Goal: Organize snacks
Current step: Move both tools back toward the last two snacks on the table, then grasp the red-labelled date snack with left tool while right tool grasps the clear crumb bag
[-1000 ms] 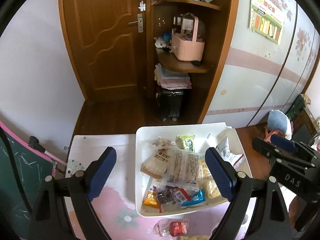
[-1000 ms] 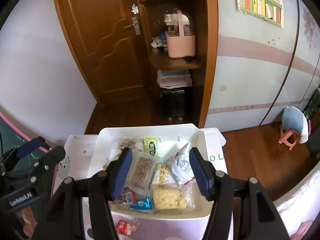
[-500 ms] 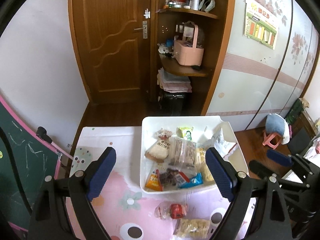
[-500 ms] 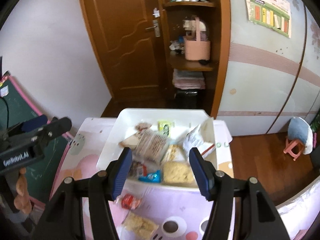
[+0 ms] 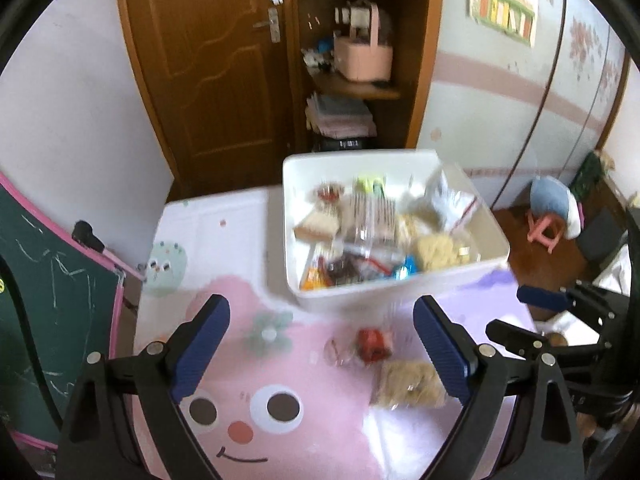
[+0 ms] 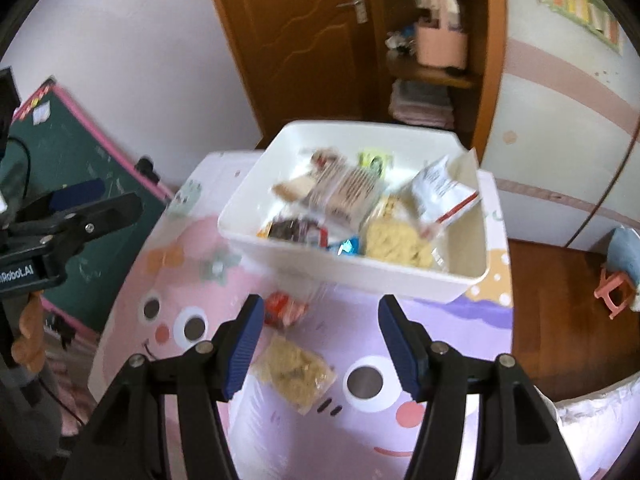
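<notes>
The white bin (image 5: 400, 288) on the cartoon mat (image 5: 224, 420) already holds most snacks. Judging by this, two remain: a noodle packet (image 6: 294, 372), long axis running diagonally toward the bin, and a red-wrapped snack (image 6: 282, 310) beside it. Left gripper (image 5: 320, 354) and right gripper (image 6: 322, 346) both gape empty; next, close on one.

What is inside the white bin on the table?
The white bin holds a pile of snack packets: a white bag with a red stripe, a yellowish noodle-like block, a green packet, a blue wrapper. Whatever lies beneath the pile is covered.
</notes>
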`<action>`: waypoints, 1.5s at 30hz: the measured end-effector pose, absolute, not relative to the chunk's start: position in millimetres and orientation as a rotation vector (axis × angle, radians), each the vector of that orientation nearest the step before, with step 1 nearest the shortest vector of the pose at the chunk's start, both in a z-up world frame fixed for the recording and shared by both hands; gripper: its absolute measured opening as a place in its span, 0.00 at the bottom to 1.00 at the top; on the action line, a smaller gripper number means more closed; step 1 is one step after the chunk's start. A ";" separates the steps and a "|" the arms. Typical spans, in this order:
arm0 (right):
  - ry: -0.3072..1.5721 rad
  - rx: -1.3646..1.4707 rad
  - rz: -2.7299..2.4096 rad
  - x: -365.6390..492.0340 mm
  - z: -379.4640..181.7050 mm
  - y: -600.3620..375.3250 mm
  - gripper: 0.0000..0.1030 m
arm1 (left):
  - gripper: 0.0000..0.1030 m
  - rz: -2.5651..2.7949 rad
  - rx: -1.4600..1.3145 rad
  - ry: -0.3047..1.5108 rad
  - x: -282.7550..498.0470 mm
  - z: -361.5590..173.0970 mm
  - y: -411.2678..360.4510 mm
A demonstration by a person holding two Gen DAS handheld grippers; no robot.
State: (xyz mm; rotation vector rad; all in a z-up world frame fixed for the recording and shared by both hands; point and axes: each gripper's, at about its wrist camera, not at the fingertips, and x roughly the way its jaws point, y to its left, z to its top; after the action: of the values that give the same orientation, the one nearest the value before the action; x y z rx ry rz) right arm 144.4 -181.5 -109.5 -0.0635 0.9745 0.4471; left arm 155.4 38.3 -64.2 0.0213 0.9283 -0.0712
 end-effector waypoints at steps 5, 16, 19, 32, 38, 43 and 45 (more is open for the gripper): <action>1.025 -0.105 0.524 138.2 -151.3 -173.5 0.58 | 0.90 -0.148 0.033 1.052 152.5 -111.5 41.2; 1.129 -0.371 0.668 135.2 -235.4 -125.7 0.58 | 0.90 -0.161 0.099 1.185 156.5 -175.5 55.1; 1.137 -0.437 0.679 137.3 -248.7 -113.9 0.61 | 0.90 -0.164 0.069 1.204 162.6 -181.4 58.7; 1.227 -0.311 0.705 130.2 -254.7 -124.1 0.41 | 0.90 -0.234 0.030 1.241 191.2 -202.7 26.8; 1.254 -0.183 0.601 107.3 -254.3 -157.8 0.40 | 0.90 -0.243 -0.007 1.293 213.8 -226.5 1.8; 1.267 -0.067 0.513 89.4 -256.1 -183.9 0.40 | 0.90 -0.196 -0.023 1.338 227.8 -247.8 -14.4; 1.271 -0.034 0.497 84.7 -256.4 -189.5 0.39 | 0.90 -0.150 -0.001 1.341 230.6 -255.6 -20.4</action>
State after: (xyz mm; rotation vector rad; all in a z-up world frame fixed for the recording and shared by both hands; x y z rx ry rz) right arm 84.7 -189.5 -256.4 -0.0339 1.2705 0.4966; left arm 230.6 -20.4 -255.6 -0.0012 1.3414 -0.1497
